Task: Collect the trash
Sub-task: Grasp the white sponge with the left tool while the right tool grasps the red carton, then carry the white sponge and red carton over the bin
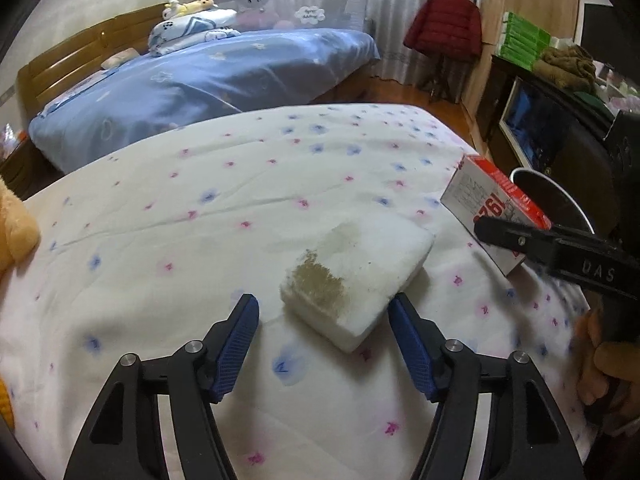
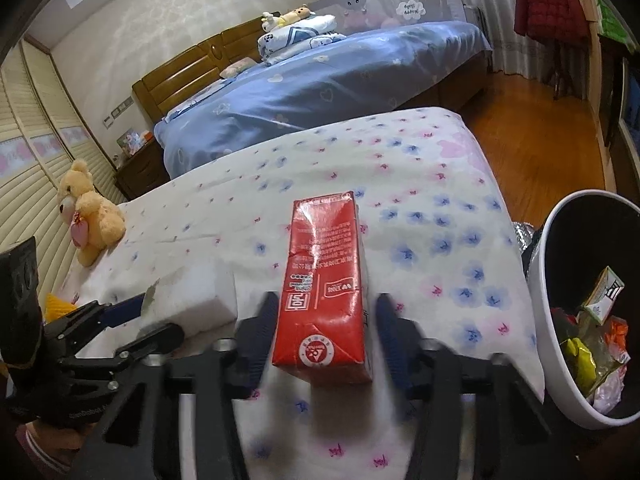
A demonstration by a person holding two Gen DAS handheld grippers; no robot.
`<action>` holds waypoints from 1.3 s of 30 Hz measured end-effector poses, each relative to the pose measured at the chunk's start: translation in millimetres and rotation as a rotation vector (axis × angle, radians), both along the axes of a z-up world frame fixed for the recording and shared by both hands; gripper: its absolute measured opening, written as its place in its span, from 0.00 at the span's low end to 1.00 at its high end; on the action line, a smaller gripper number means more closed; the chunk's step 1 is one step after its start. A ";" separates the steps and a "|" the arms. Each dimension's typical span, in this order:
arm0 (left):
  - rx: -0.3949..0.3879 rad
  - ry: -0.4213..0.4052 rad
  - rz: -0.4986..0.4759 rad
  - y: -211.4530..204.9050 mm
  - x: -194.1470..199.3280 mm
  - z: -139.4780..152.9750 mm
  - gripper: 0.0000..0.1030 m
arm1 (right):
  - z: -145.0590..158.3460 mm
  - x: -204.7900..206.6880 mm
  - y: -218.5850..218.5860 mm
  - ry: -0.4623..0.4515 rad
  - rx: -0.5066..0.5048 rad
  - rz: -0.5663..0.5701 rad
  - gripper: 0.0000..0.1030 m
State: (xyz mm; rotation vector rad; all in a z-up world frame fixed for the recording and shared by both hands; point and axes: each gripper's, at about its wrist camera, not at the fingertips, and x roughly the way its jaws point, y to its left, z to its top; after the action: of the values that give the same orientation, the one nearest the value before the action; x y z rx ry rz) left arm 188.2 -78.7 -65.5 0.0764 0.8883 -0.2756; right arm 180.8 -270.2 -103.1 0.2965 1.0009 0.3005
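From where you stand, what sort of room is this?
A bedroom, most likely a child's: a bed with a blue quilt, a teddy bear on the flowered bedspread, and a red jacket on a coat stand.

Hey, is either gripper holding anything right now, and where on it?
Left gripper: nothing; it stands open around the stained sponge. Right gripper: the red carton lies between its fingers, but gaps show, so no grip.

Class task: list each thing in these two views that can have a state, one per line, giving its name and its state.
Left gripper: open, jaws either side of the sponge's near corner.
Right gripper: open around the carton, pads not touching.
Sponge: stained, flat on the bed.
Carton: red, dented, lying on the bed.
Bin: open, partly filled with wrappers.
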 end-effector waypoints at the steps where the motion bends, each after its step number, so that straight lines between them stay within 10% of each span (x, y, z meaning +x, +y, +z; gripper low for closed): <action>1: -0.012 0.003 -0.016 -1.9 -2.1 0.2 0.49 | 0.4 -1.1 -1.6 0.001 0.012 -0.003 0.30; 39: -0.069 -0.031 -0.038 -102.5 -66.6 29.2 0.43 | 37.4 -89.0 -104.6 -0.095 0.027 -0.158 0.30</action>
State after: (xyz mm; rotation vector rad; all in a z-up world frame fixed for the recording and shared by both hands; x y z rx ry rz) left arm 121.6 -181.1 -36.3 0.0338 0.8465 -0.3396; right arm 91.8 -374.9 -65.7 0.3800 0.8747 0.1834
